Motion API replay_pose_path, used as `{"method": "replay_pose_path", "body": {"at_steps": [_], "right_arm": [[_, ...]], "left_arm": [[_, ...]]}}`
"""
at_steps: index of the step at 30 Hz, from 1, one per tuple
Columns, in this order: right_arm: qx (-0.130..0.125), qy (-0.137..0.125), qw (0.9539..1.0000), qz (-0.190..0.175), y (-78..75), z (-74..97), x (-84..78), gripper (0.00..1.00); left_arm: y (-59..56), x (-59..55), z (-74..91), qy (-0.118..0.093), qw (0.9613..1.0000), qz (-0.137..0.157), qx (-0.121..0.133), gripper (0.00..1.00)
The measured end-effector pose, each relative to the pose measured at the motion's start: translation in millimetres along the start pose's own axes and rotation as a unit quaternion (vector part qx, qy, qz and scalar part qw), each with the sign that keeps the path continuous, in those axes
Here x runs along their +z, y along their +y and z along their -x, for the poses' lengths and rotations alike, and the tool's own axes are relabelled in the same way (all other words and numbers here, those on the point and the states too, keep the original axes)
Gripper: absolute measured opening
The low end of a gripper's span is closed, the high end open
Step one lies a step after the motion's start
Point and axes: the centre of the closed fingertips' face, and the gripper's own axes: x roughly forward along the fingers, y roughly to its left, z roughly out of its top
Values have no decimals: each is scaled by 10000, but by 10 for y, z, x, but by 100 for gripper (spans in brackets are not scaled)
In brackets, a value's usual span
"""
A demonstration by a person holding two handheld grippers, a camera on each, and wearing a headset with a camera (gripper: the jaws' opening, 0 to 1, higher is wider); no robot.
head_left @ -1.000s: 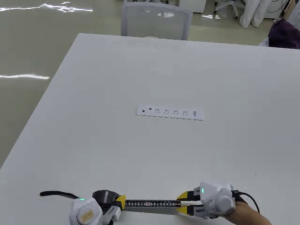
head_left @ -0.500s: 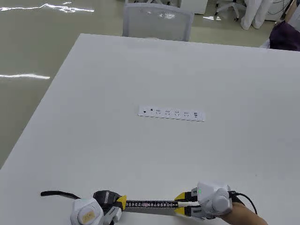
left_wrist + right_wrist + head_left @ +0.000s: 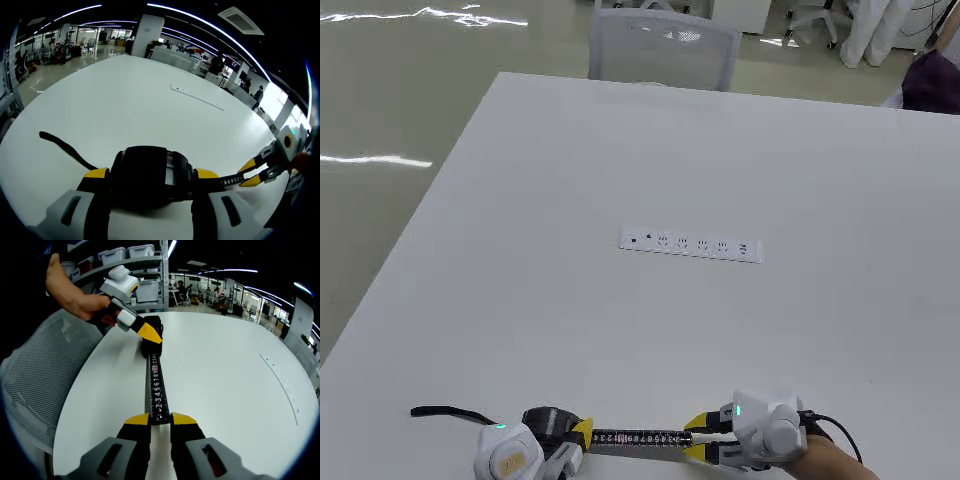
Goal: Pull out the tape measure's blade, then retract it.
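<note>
Near edge of white desk (image 3: 520,250): left tongs (image 3: 578,434) clamped on the black tape measure (image 3: 548,421), yellow tips on either flank of it in the left gripper view. Right tongs (image 3: 700,437) pinched narrow on the free end of the blade (image 3: 638,438), apart from the left tongs. Blade out flat and straight between the two, numbered face up, low over the desk. Black strap (image 3: 445,412) trailing from the tape measure across the desk, away from the blade. Power strip (image 3: 690,245) at mid-desk; chair (image 3: 660,45) at the far edge.

Left gripper (image 3: 582,434) clamps tape measure (image 3: 548,421); right gripper (image 3: 698,437) pinches blade (image 3: 640,438).
</note>
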Motion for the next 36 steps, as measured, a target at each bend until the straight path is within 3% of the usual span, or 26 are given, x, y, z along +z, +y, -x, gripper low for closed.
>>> {"method": "replay_pose_path", "body": {"at_steps": [36], "right_arm": [[87, -31, 10000, 35, -7, -190, 137, 12]], "left_arm": [[12, 13, -13, 36, 9999, 94, -48, 62]]}}
